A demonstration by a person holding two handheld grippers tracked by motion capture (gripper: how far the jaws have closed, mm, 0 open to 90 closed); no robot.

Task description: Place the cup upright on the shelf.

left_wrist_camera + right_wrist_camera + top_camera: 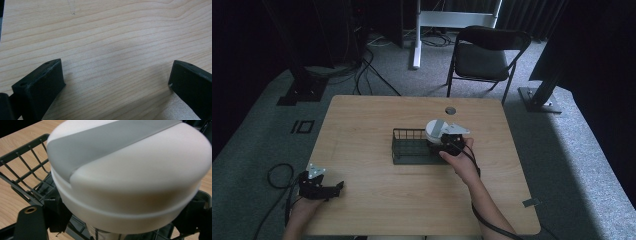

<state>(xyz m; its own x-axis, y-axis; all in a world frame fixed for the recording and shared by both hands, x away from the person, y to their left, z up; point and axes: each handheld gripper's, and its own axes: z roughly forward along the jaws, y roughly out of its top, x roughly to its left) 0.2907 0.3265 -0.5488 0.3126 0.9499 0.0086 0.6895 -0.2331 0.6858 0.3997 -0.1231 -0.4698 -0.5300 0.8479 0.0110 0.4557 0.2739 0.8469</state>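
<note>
**White cup gripped over the wire basket**

Firmly closed, the right gripper (120, 220) has its black jaws clamped on either side of a white cup (130, 182), a smooth round vessel whose domed lid carries a matte grey band. It sits upright at the right end of a dark wire basket (408, 146), a rectangular grid of thin rods on the pale wood-grain counter (362, 125). Well apart, at the near left corner, the left gripper (324, 189) holds its blocky jaws wide open over bare wood, gripping nothing.
</note>
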